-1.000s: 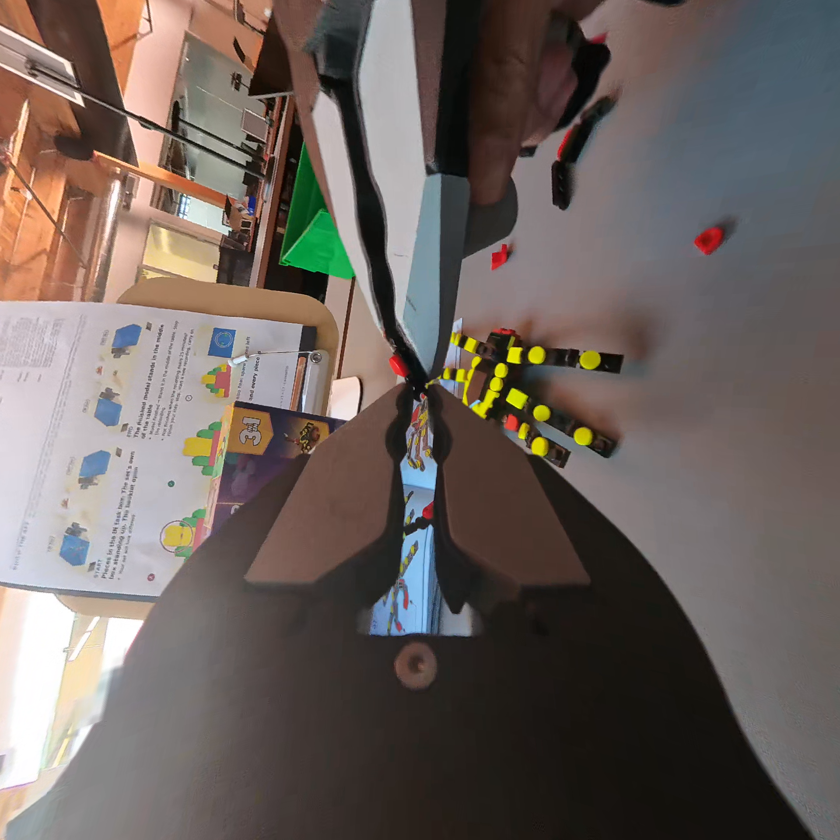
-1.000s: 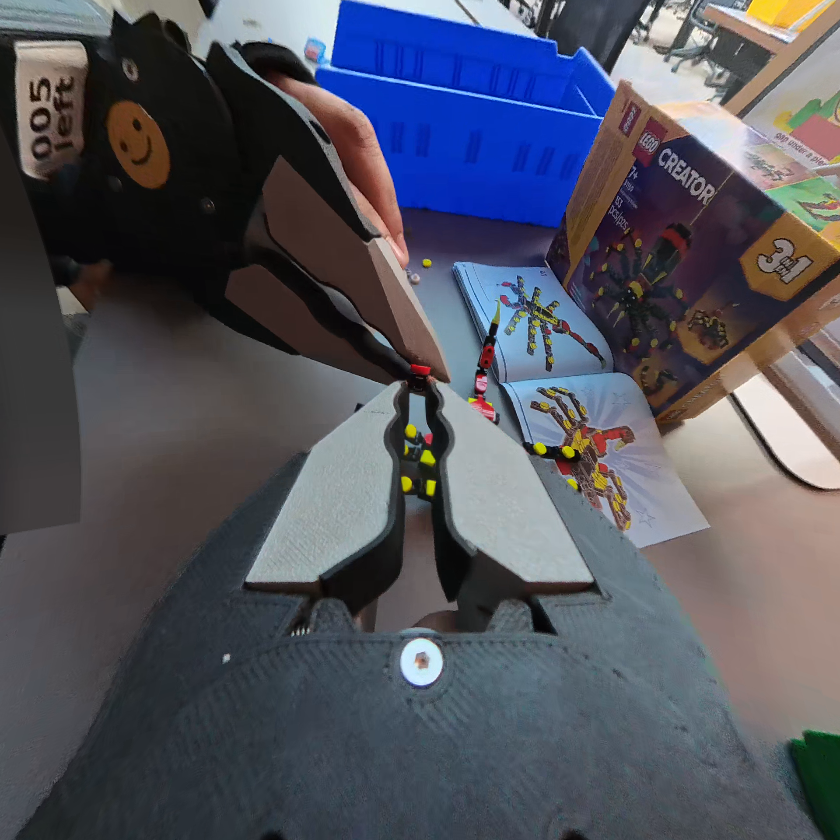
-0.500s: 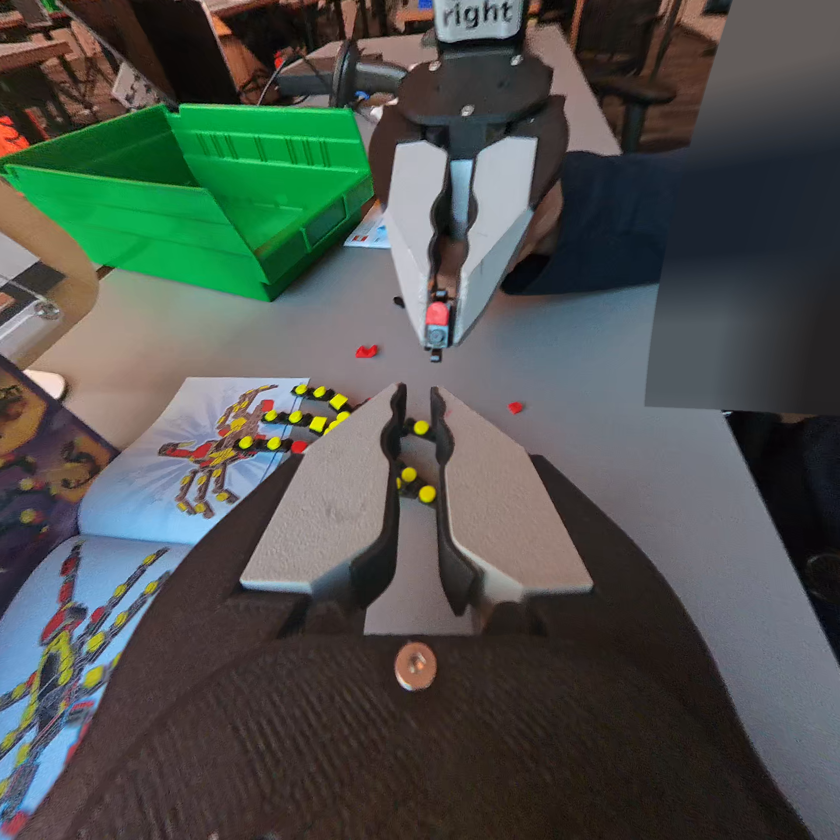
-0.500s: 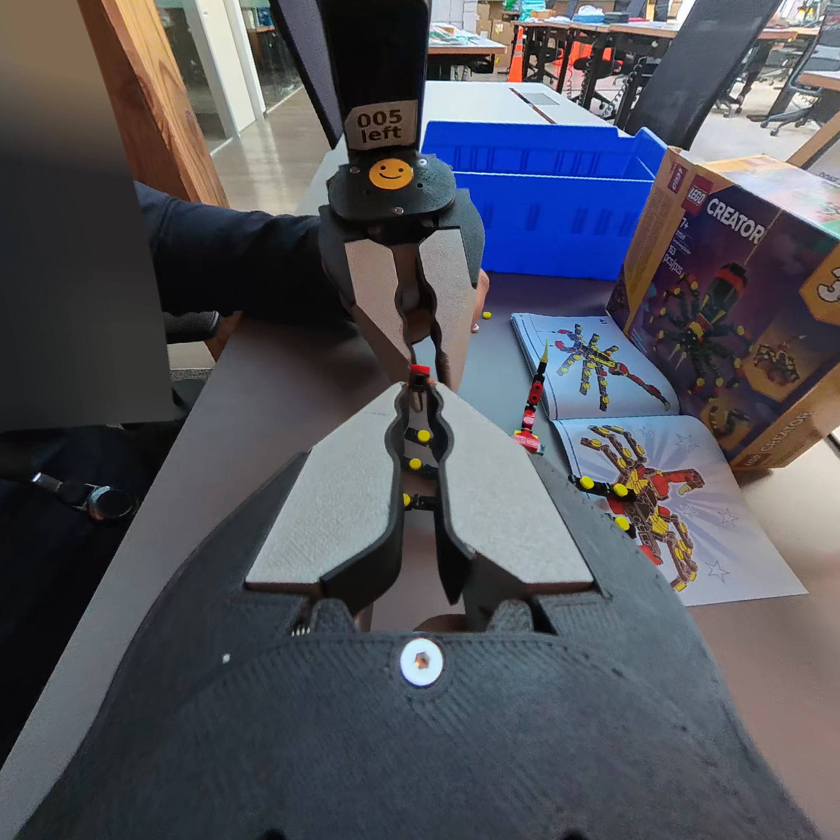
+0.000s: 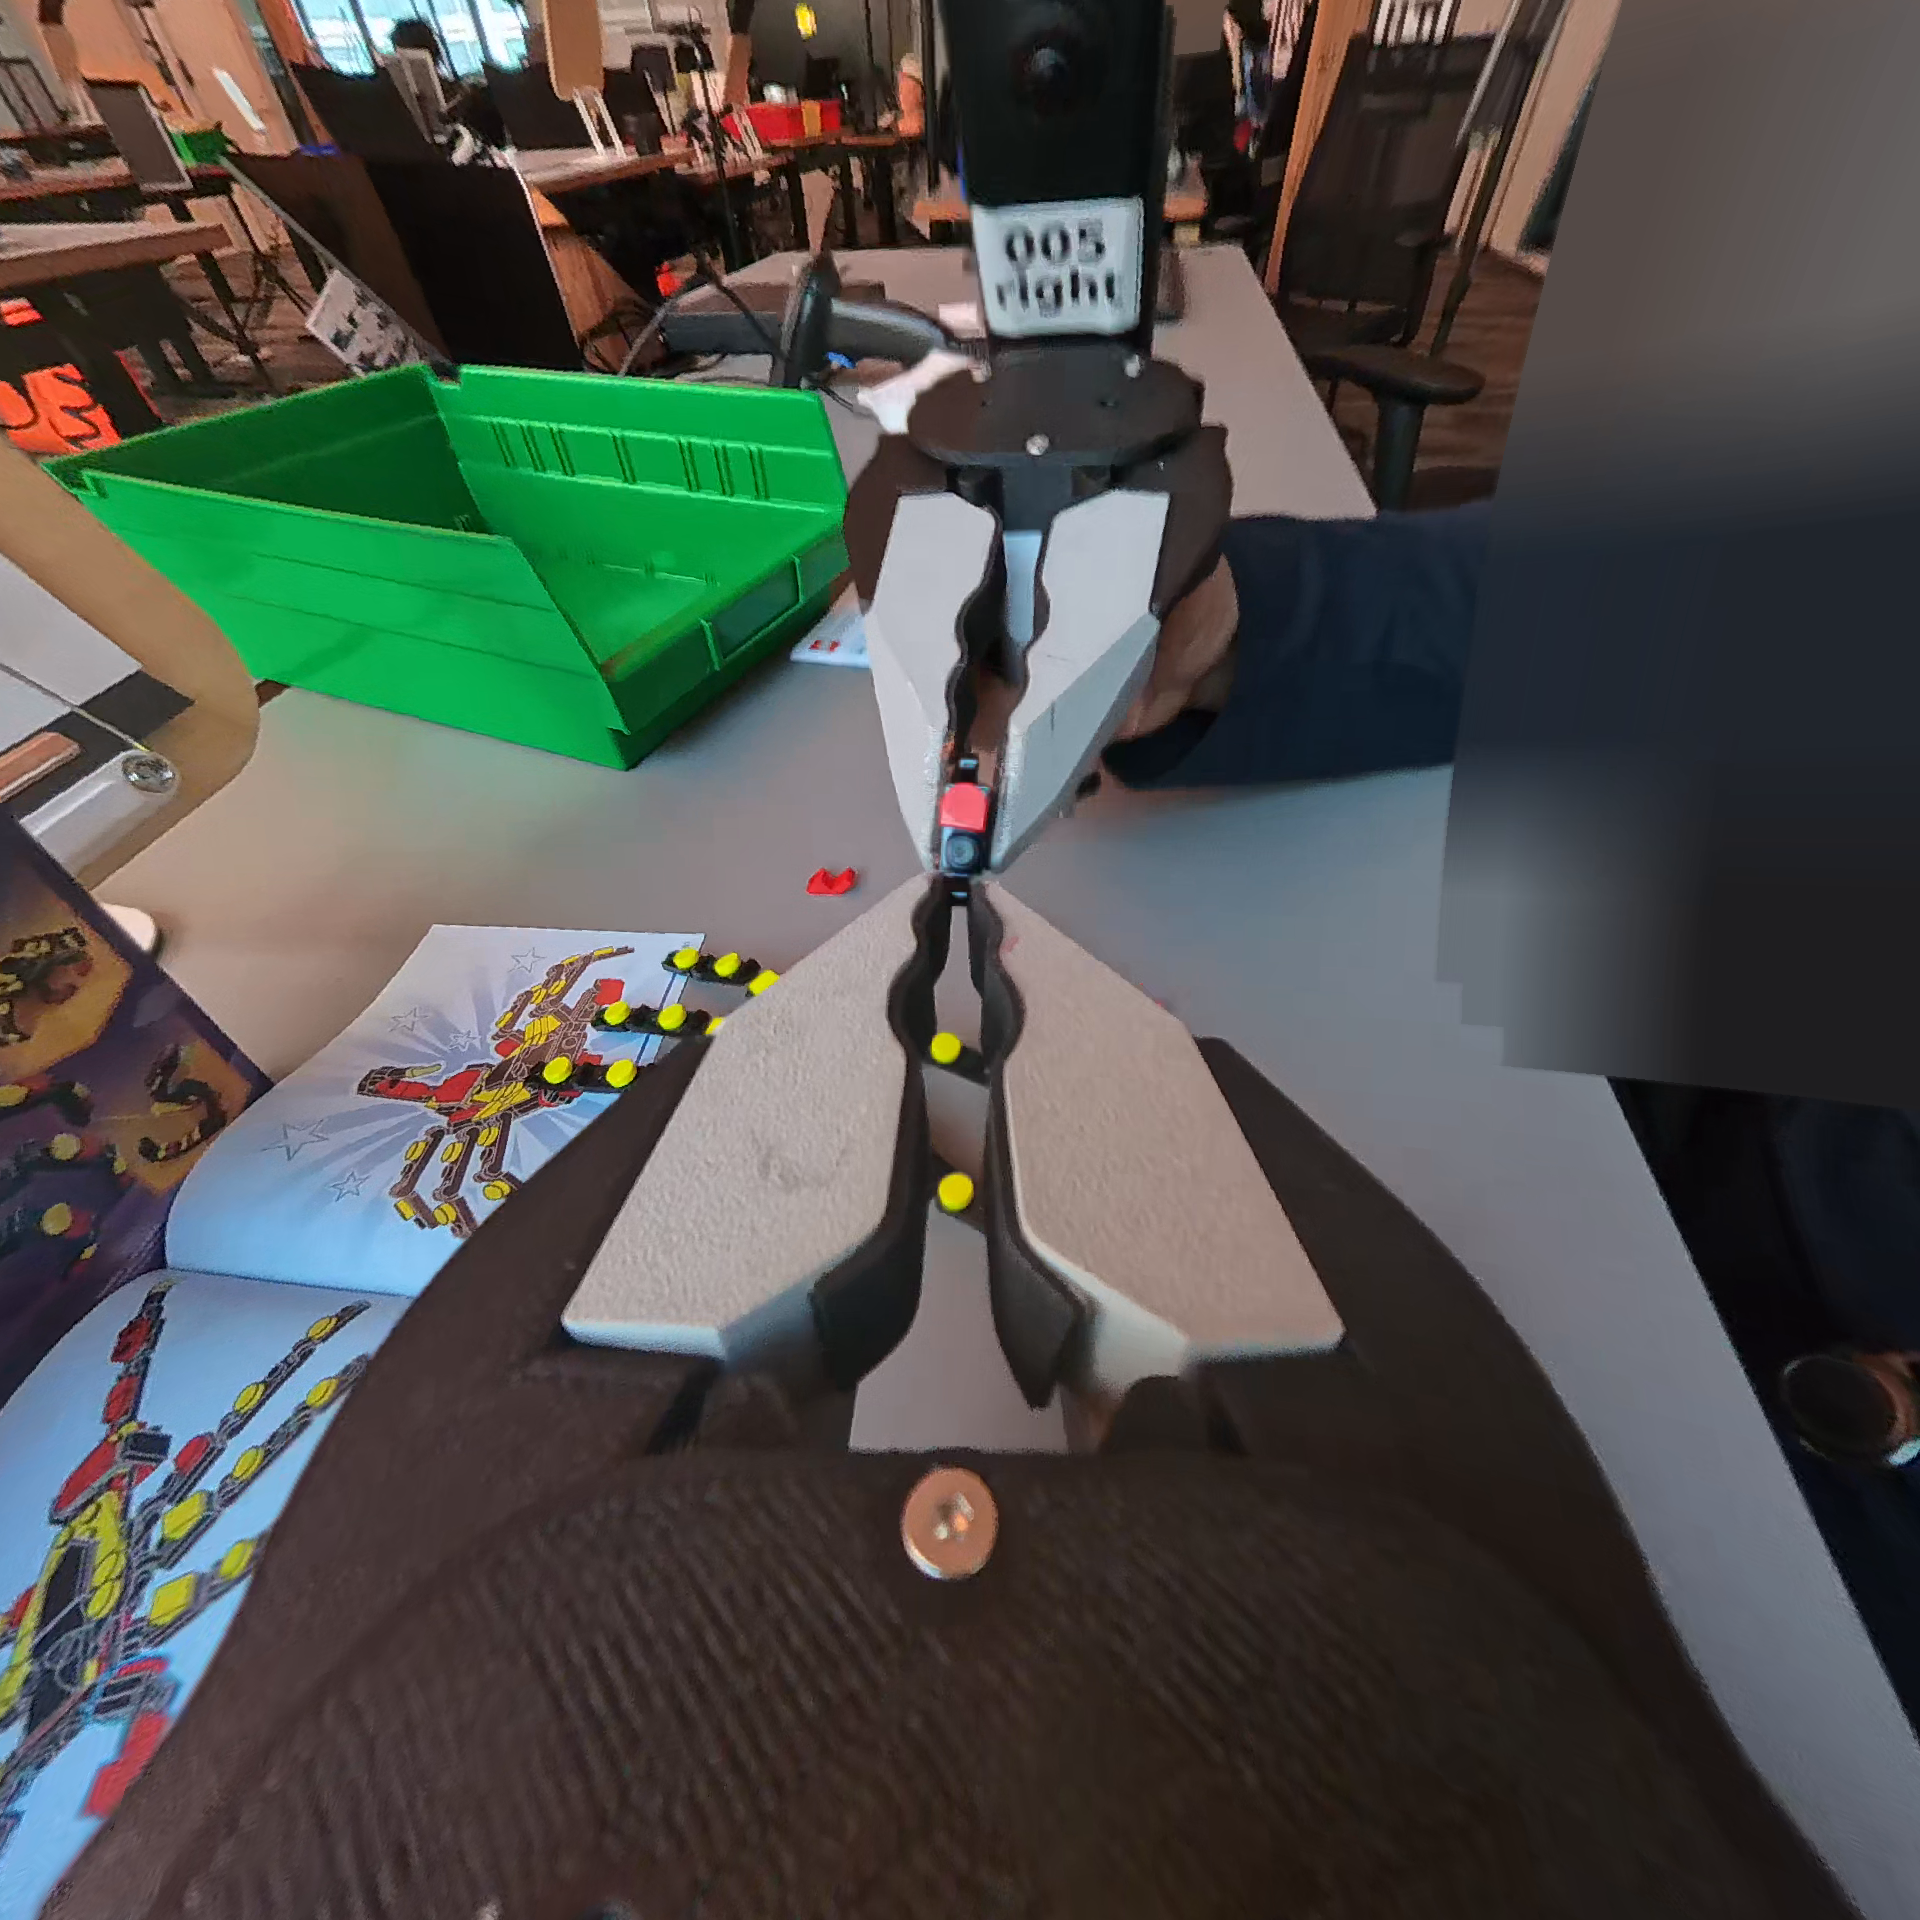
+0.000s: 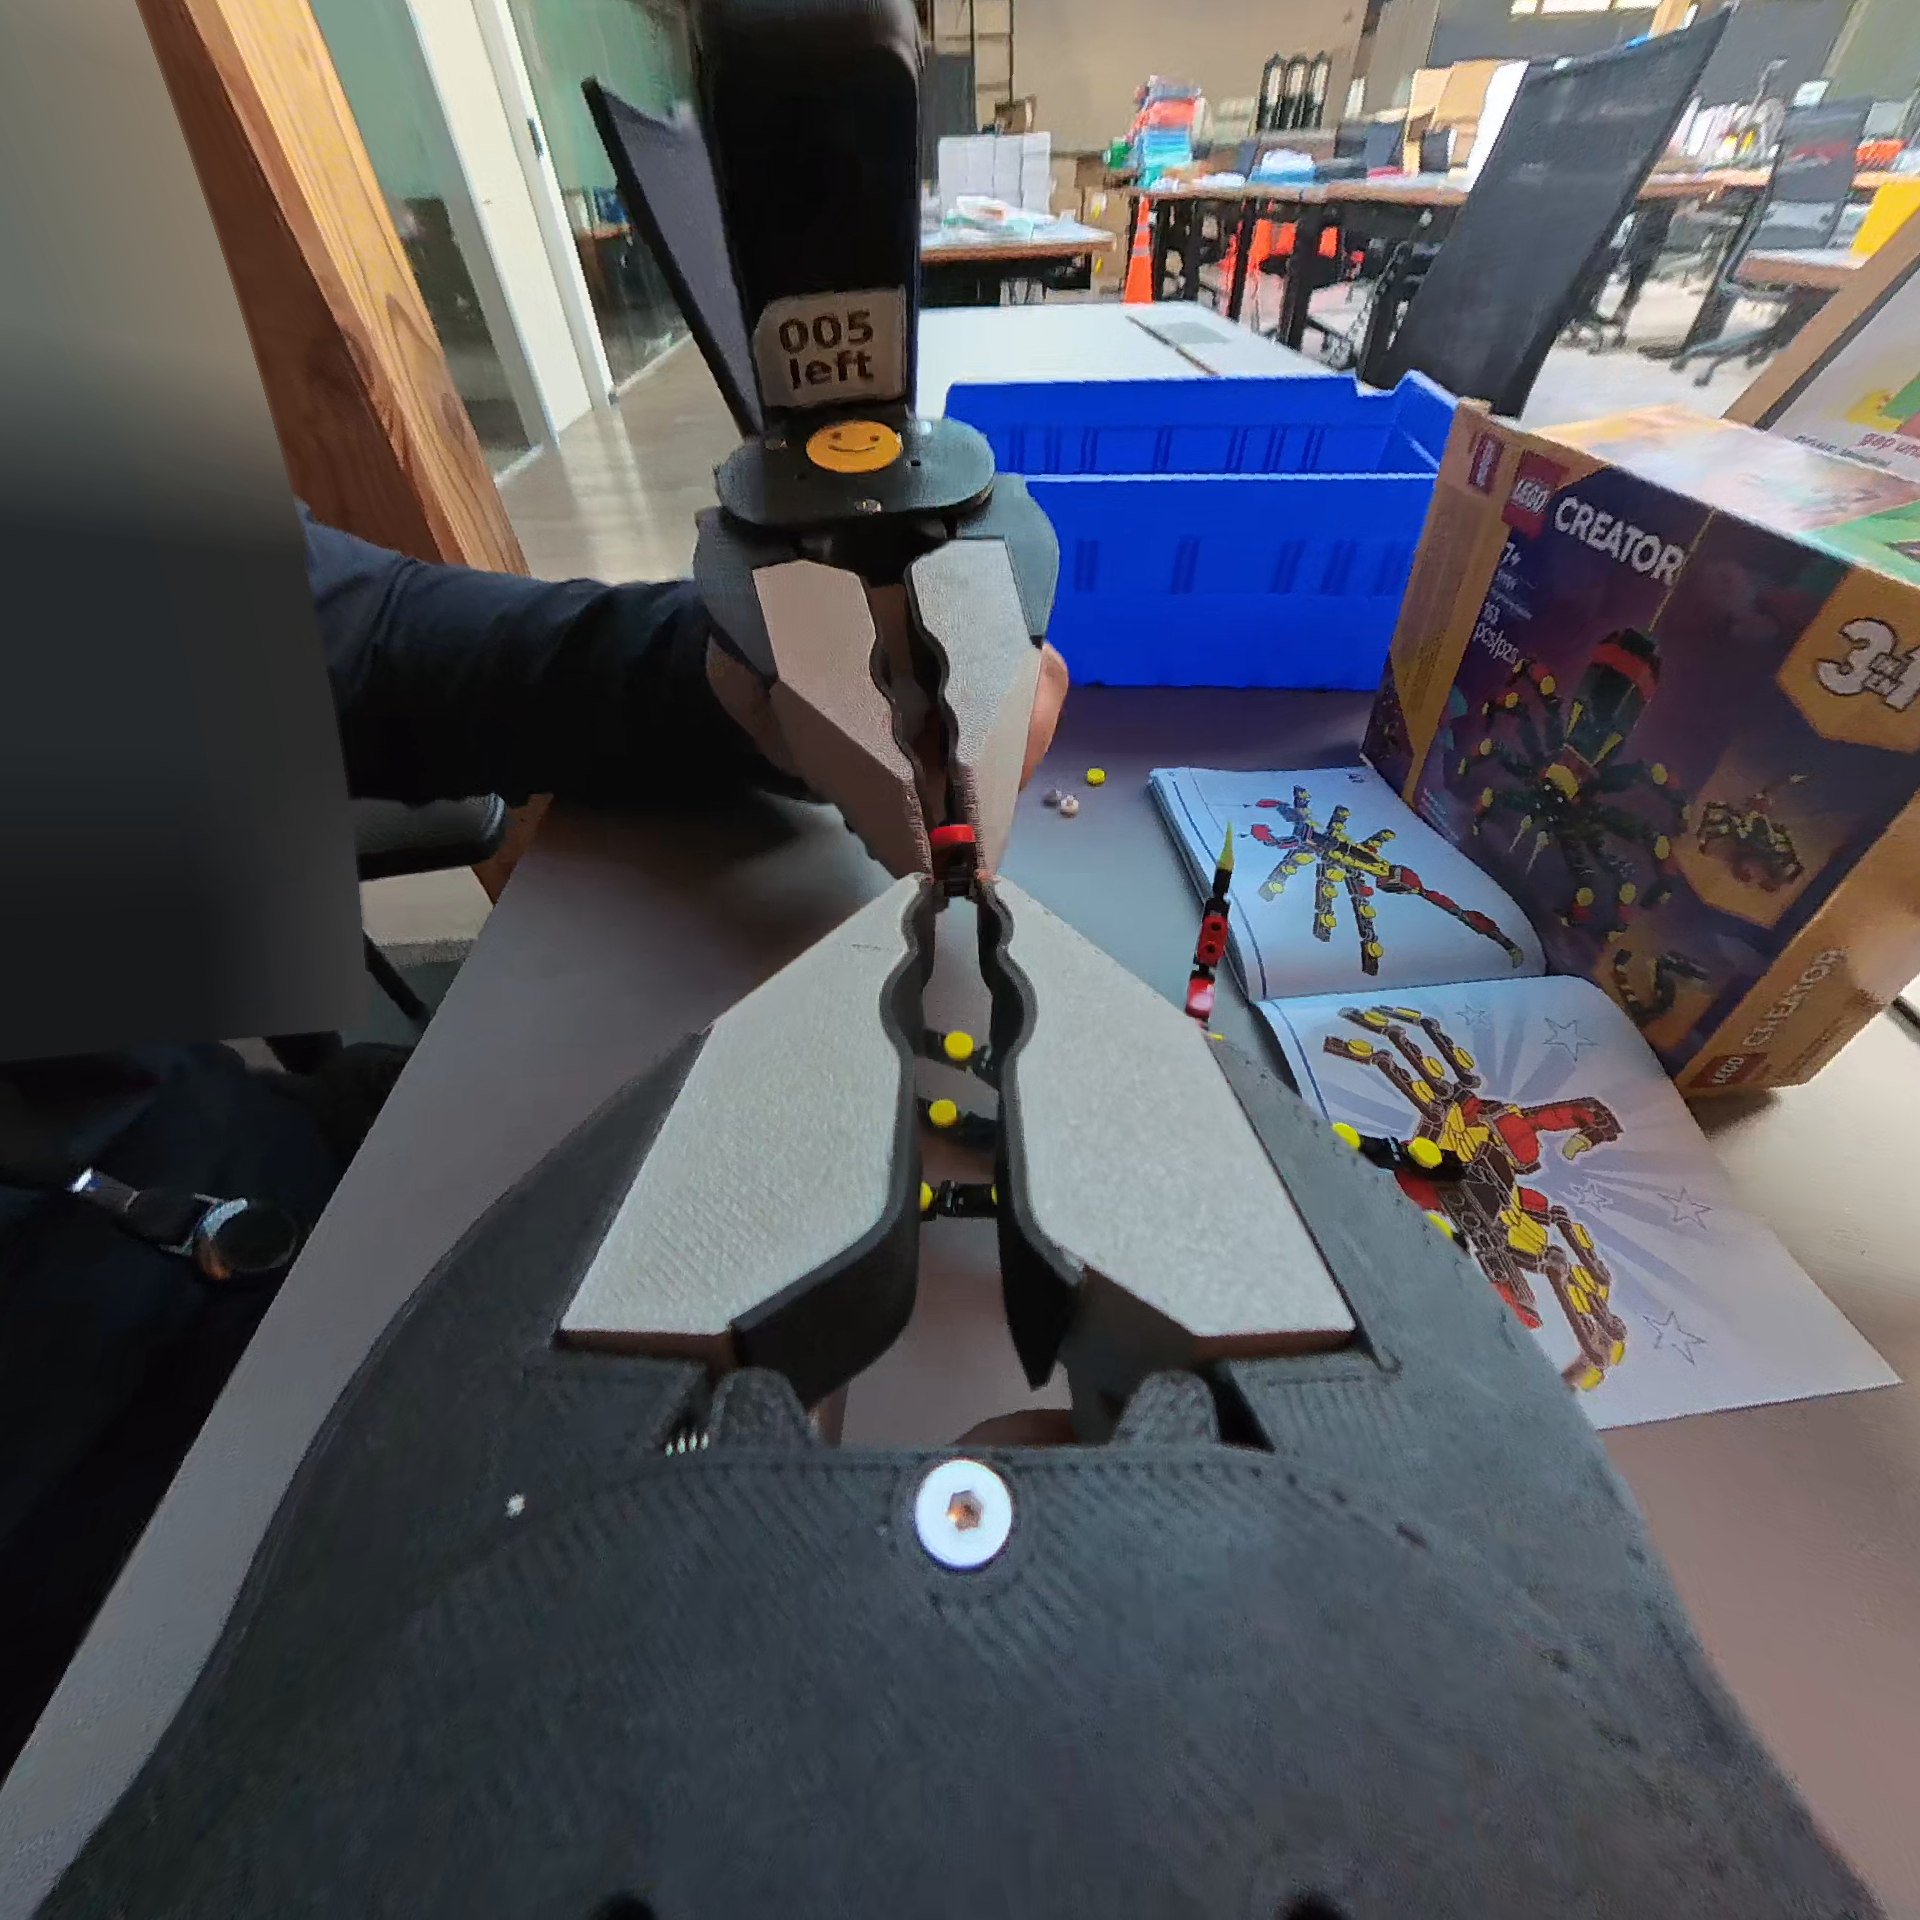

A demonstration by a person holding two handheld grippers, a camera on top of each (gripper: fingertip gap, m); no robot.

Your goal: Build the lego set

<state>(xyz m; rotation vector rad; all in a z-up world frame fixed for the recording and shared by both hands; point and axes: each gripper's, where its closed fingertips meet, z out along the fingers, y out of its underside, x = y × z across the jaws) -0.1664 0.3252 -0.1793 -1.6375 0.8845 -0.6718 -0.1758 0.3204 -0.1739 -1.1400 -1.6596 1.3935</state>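
- Left wrist view: red-and-black lego piece (image 5: 964,826) pinched at the tip of the right gripper (image 5: 961,868), above the worktop (image 5: 1299,935).
- Left gripper (image 5: 951,899) tips pressed together, touching that piece's lower end.
- Black legs with yellow studs (image 6: 956,1117) lie below both grippers.
- Instruction booklet (image 6: 1600,1174), set box (image 6: 1662,748), blue bin (image 6: 1226,540) and green bin (image 5: 468,540) stand around.

Grey table (image 5: 1299,935) carries green bin (image 5: 499,540), blue bin (image 6: 1205,540), set box (image 6: 1662,748), open instruction booklet (image 6: 1455,1039), and loose small pieces, possibly studs (image 6: 1060,798).
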